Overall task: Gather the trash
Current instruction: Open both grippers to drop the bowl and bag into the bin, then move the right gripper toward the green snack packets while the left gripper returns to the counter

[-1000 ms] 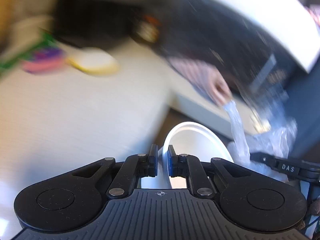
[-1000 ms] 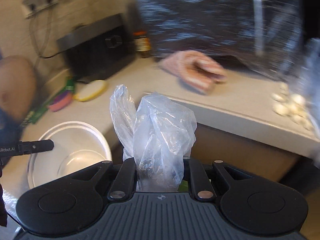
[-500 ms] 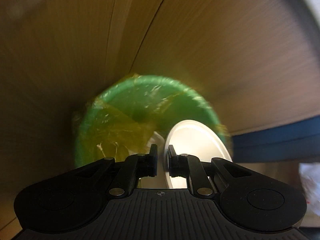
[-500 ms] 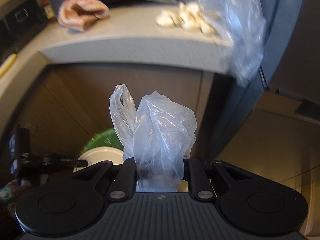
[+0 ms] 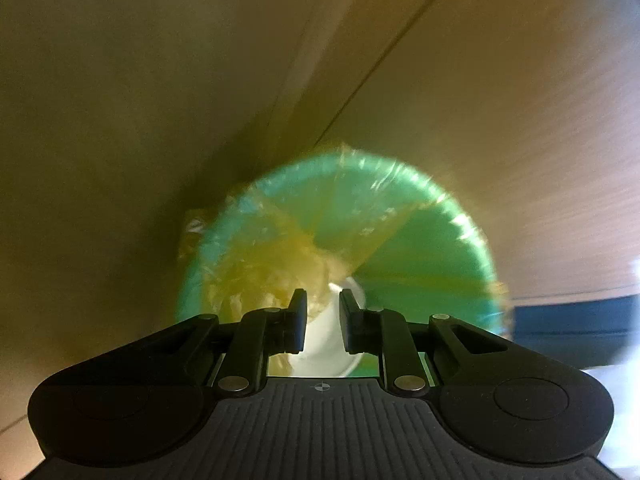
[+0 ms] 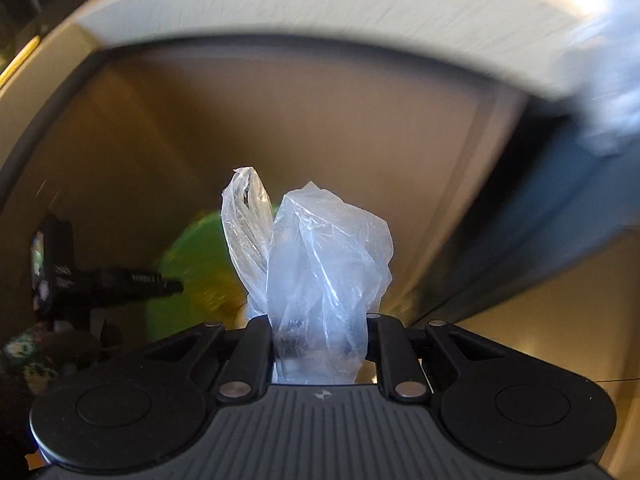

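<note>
Left gripper (image 5: 322,312): jaws apart, white plate (image 5: 326,344) between them, over green bin (image 5: 420,248). Right gripper (image 6: 320,344): jaws clamped on clear bag (image 6: 320,264), below worktop (image 6: 320,12) edge.

The right gripper (image 6: 320,344) clamps a crumpled clear plastic bag (image 6: 316,272); beyond it sits a green bin (image 6: 192,272), below the desk (image 6: 320,12) edge.

Blk ribbed grippers (image 5: 322,318), silver screws

The green bin (image 5: 420,240) is motion-blurred, and the clear plastic bag (image 6: 320,280) hides the right fingers — grip unseen.
</note>
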### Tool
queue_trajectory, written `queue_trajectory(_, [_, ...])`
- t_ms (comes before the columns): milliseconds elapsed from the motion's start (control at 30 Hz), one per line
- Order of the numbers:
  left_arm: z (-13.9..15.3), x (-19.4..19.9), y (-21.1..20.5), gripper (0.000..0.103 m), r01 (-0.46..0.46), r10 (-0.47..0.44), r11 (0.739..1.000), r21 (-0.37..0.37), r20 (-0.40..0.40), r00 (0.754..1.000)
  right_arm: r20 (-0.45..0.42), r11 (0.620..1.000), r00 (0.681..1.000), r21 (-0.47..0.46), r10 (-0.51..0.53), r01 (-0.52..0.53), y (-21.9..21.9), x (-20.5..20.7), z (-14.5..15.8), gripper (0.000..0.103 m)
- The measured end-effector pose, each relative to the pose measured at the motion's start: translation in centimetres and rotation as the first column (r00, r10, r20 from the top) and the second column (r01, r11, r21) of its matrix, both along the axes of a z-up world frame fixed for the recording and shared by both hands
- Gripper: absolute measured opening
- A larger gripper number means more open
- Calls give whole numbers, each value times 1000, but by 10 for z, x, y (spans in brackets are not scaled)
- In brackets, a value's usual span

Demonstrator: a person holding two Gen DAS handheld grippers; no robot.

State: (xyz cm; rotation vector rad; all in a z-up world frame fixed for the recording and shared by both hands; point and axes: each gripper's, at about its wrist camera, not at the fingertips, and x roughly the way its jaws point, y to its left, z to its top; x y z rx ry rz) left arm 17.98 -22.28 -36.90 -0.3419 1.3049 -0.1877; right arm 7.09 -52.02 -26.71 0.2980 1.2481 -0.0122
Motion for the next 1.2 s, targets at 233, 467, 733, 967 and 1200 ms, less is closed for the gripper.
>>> queue_trajectory(233, [75,-39,27,21,-18,10,973,-228,-35,999,-158,973,973,187,169,-138,65,60,-82,14])
queue_trajectory(467, [149,-79,24,21,146,-110,959,-243,156,982,-287,965,926,163,247,-207,117,96,-147,29])
queue_trajectory(733, [221,-107,38,21,183,-138,978,-102,344,929,-277,968,939,196,205,-154,93,108,-123,64])
queue_trajectory(967, [259,-103,57,21,39,-3,997,-73,429,903,-400,960,891,255,216,-119,80,101,-152,69])
queue_trajectory(1200, [301,-105,112,21,-94,97,995,-30,515,852,-384,941,919,334,87,50,66,83,-147,69])
